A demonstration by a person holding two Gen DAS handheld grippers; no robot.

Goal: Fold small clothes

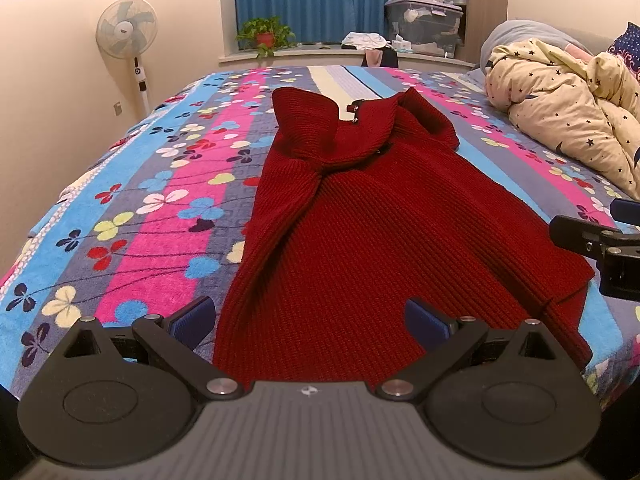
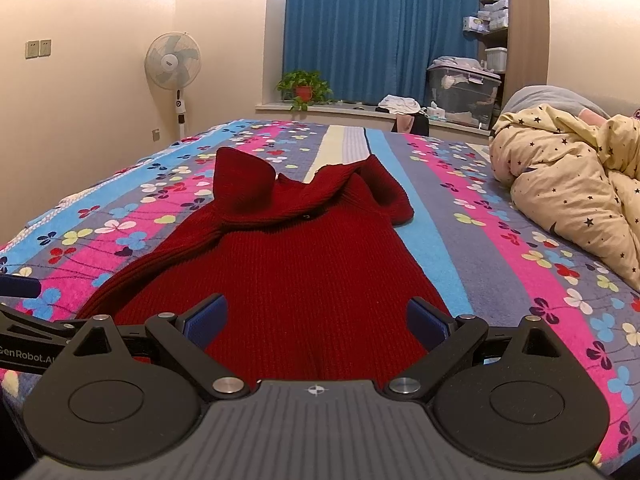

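Both grippers, left [image 1: 310, 322] and right [image 2: 316, 322], are hovering spread over the sweater [image 1: 360, 240] hem; each body is hiding the near edge. Sweater is lying lengthwise on the bed [image 1: 140, 220], collar pointing away.

The red sweater [image 1: 360, 220] is a coarse, ribbed knit, matt. The bedspread [image 1: 160, 208] beneath looks like soft, plushy printed cloth. Both grippers, left [image 1: 310, 322] and right [image 2: 316, 320], are matt black plastic with shiny metal pivot pins and blue ridged pads [image 2: 206, 320].
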